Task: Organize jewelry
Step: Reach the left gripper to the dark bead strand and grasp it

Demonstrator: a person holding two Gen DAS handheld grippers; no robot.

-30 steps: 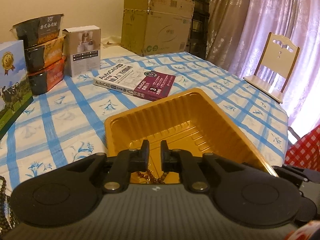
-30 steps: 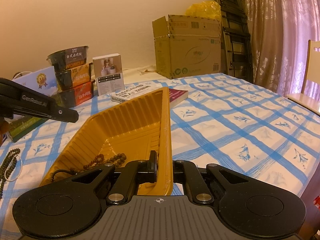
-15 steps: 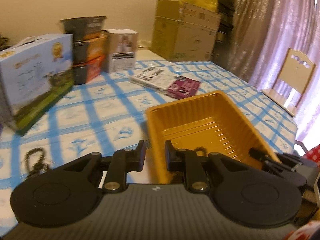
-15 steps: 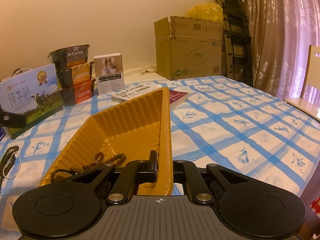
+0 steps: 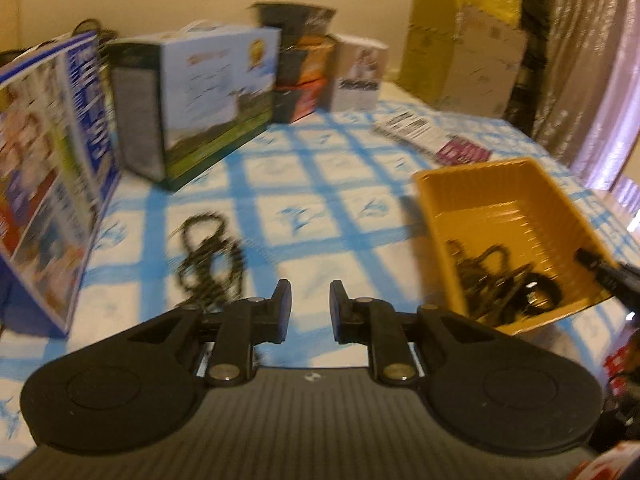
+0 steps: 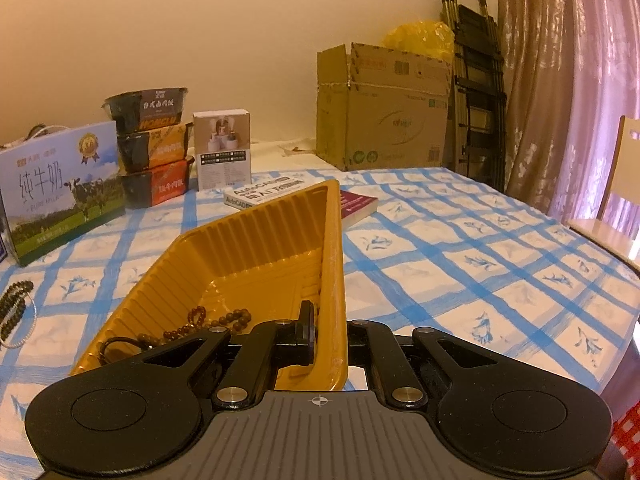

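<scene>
Right wrist: ribbed orange plastic tray (image 6: pixel 256 248), round brown beads (image 6: pixel 224 320) inside.

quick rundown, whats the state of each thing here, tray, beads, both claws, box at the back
ribbed yellow plastic tray: upright on the table, gripped at its wall
brown bead string: lying in the tray
dark bead strings: loose on the checked cloth, outside the tray
left claw: open, empty
right claw: shut on the tray's wall
brown cardboard box: flaps open
</scene>
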